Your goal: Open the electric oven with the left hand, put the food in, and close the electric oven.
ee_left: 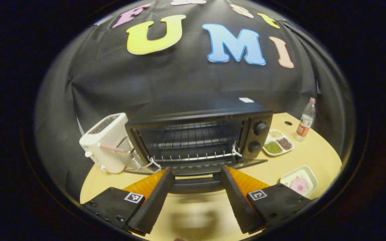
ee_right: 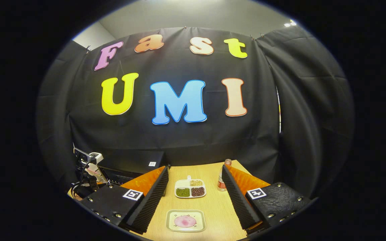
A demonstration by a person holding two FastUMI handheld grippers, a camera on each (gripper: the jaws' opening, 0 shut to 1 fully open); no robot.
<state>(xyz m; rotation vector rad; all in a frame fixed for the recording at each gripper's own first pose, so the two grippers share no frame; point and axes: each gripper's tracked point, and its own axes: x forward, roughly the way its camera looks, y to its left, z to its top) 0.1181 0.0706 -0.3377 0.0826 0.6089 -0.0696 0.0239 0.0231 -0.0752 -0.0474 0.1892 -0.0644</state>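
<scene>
In the left gripper view the left gripper sat at the bottom of the frame with its fingers spread wide apart, gripping nothing; between them lay the dropped-down oven door, its dark handle in the gap, though whether either finger touched it could not be told; the electric oven stood open at the centre of the frame, its wire rack bare, two knobs on its right panel; a white toaster stood just beside its left side; to the right of the oven lay a divided dish of beans, and farther right a bottle stood upright; a small tray holding the pink food lay at the lower right on the wooden table.

In the right gripper view the right gripper likewise had its fingers apart around nothing, well above the table; the food on its tray lay at the bottom centre between the fingers, the divided dish just above it, the bottle near the right finger; the oven's dark top showed at the lower left.
</scene>
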